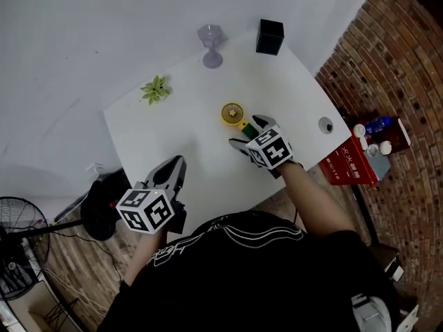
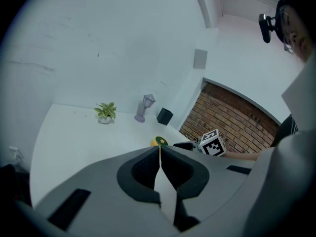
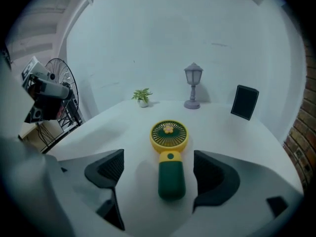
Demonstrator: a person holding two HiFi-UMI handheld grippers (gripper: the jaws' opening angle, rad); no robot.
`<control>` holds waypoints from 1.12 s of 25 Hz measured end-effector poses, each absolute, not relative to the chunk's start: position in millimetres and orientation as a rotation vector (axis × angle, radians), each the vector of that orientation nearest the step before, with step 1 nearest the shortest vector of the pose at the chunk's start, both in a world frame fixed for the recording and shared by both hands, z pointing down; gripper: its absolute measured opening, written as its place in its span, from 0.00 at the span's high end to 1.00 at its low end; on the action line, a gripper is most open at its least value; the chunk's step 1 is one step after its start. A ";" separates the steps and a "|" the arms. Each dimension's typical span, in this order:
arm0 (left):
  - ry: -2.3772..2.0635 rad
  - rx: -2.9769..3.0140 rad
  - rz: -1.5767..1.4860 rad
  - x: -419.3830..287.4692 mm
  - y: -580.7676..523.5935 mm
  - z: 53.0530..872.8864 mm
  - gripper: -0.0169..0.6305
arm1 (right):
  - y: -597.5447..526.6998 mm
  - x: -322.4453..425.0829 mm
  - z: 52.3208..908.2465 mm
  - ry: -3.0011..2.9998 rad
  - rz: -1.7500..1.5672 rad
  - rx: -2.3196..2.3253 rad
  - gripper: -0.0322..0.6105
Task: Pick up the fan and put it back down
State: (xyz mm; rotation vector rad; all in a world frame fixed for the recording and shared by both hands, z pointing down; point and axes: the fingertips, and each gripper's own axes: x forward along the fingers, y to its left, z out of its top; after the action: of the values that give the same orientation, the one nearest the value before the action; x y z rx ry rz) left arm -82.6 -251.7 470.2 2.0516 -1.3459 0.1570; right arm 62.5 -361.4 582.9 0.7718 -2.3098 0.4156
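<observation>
A small hand fan point(image 1: 235, 115) with a yellow round head and a dark green handle lies flat on the white table point(image 1: 187, 123). My right gripper point(image 1: 246, 133) is open and low over the table, one jaw on each side of the handle. In the right gripper view the fan point(image 3: 170, 157) lies between the pads with a gap on both sides, so nothing touches it. My left gripper point(image 1: 178, 163) is shut and empty near the table's front edge. Its view shows the closed gripper point(image 2: 160, 148) and the fan point(image 2: 159, 141) just beyond.
At the back of the table stand a small potted plant point(image 1: 155, 88), a lavender lantern lamp point(image 1: 210, 43) and a black box point(image 1: 269, 37). A floor fan point(image 1: 17, 247) stands at the left. A red box point(image 1: 349, 163) with bottles lies by the brick wall point(image 1: 387, 61).
</observation>
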 end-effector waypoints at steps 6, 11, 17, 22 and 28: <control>-1.341 2.012 0.145 -86.2 -249.4 483.7 0.92 | -368.7 57.4 603.6 -2.287 0.448 0.718 0.30; -1.341 2.002 0.137 -86.9 -252.6 486.9 0.92 | -375.2 58.9 608.8 -2.265 0.443 0.725 0.37; -1.334 2.008 0.124 -84.9 -254.3 486.3 0.92 | -383.5 66.6 613.2 -2.218 0.423 0.775 0.55; -1.330 2.010 0.123 -83.5 -256.6 487.3 0.92 | -386.3 68.4 612.8 -2.207 0.419 0.787 0.60; -1.312 2.016 0.133 -80.5 -256.8 489.4 0.92 | -388.3 70.7 612.7 -2.199 0.422 0.797 0.66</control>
State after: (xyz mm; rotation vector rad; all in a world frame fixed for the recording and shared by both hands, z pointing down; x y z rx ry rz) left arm -80.5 -256.8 489.4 2.0158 -1.3121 0.1332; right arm 70.7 -388.3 612.7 0.7973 -2.1990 0.4221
